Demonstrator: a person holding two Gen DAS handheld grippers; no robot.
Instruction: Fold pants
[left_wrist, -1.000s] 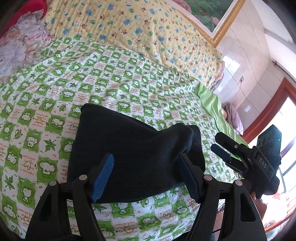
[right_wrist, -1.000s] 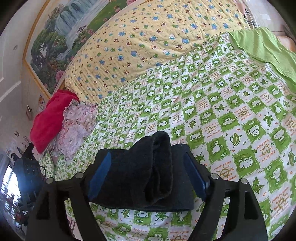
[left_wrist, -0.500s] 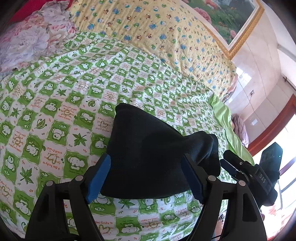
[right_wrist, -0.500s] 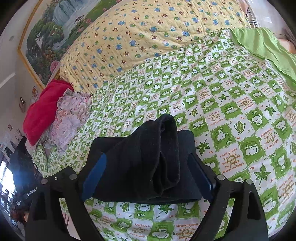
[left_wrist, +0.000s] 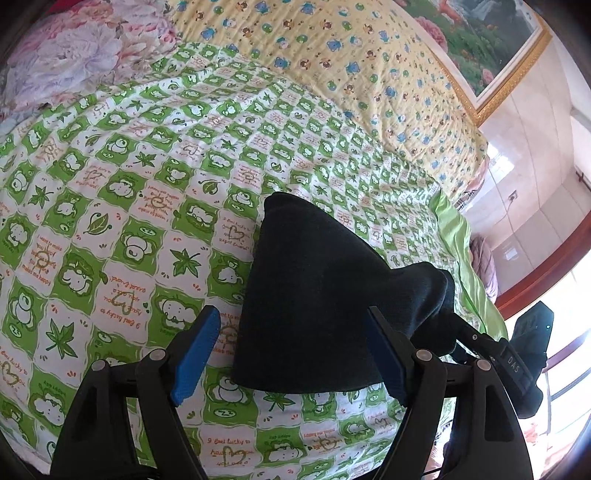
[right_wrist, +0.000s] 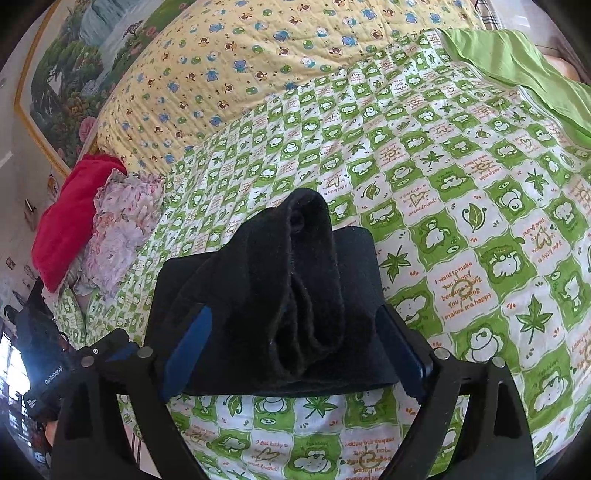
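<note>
Left gripper (left_wrist: 291, 354) is hovering with jaws wide, gripping nothing; folded black pants (left_wrist: 317, 306) are lying on the green checked bedspread (left_wrist: 129, 206); right gripper (left_wrist: 513, 362) is showing at the pants' right edge; right view: right gripper (right_wrist: 295, 354) is gaping wide around the bunched pants (right_wrist: 288, 291), pads not pressing cloth; left gripper (right_wrist: 48, 373) is sitting at far left.

We lose the painting (left_wrist: 491, 40) at the frame edge, pants (right_wrist: 280, 295) hiding the right gripper's (right_wrist: 291, 354) inner pads, red cloth (right_wrist: 70, 218) half behind floral fabric (right_wrist: 118, 229).

Black left gripper (left_wrist: 291, 354), blue-padded fingers (left_wrist: 195, 347), silver screws.
</note>
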